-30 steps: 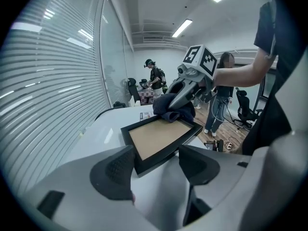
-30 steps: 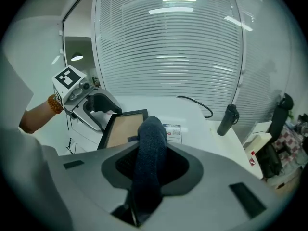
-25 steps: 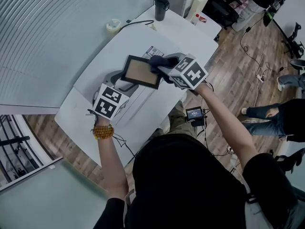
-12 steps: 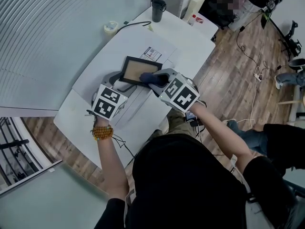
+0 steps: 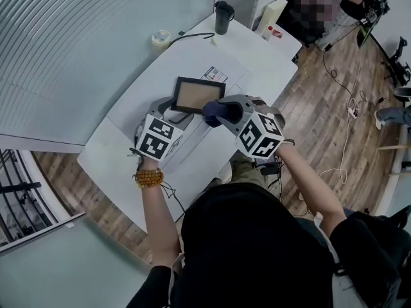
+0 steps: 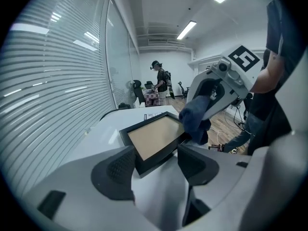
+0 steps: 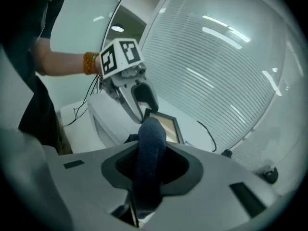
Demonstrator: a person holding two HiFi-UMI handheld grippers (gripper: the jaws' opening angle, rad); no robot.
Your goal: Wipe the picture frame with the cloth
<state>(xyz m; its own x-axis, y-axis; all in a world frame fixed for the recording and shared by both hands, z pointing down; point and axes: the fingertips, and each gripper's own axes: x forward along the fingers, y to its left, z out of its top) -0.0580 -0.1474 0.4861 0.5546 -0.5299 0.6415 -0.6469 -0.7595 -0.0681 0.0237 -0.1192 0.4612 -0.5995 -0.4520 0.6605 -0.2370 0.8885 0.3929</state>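
Since a second before, the right tool (image 7: 151,149) had rolled over and brought the cloth (image 5: 220,112) from the far right corner of the picture frame (image 5: 198,95) to its near right corner, while the left tool (image 6: 156,152) had kept its place; the left tool's jaws had just closed a little further and stood clamped on the near corner of the black frame, one pad against each edge; the frame reached out ahead of that tool, lifted clear of the white table (image 5: 110,151), its tan panel facing up and tipped toward the person; the right tool's jaws were pressed together on the dark blue cloth, which bulged out between the pads as a thick roll; the cloth lay against the frame's edge just to the right of the left tool's jaws, so the two tools sat close side by side; beyond both tools, at the table's far end, a dark cup (image 5: 223,17) and a roll of tape (image 5: 160,38) stood well apart from the frame; a string of orange beads (image 5: 149,177) ringed the wrist behind the left tool.
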